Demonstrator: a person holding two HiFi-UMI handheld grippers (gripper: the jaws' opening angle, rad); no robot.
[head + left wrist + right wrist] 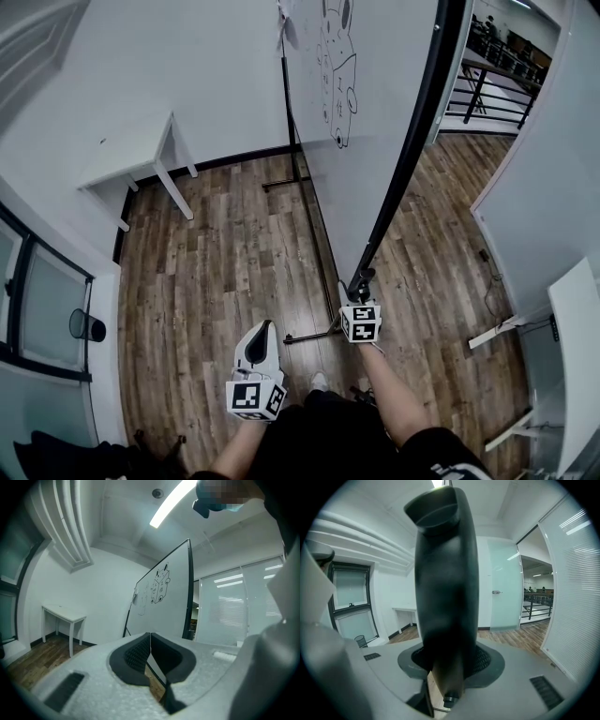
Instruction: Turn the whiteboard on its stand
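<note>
1. R gripper (360,292) (450,663): jaws clamped on the whiteboard's black frame edge (445,573). The bar fills the gap btwn the pads (486,660) and rises straight up out of them in the right gripper view.
2. Whiteboard (375,112): upright on its stand, seen near edge-on in the head view. Its white face runs away ahead & left of R gripper, w/ a marker drawing (337,66) on the far part.
3. L gripper (268,326) (150,638): jaws together, nothing btwn them. It sits in the air, left of R gripper & nearer the person, not touching the board.
4. From L gripper the board stands ahead, a bit to the right, well apart.
5. Stand foot (309,336): dark bar on the wood floor (216,272), btwn the two grippers in the head view & below them.
6. White table (131,155): far ahead-left of L gripper, against the wall. Black bin (86,325): out to L gripper's left, by the glass.
7. Beyond R gripper: frosted glass door (506,585) just right of the bar; dark railing (536,606) further right, through the doorway.
</note>
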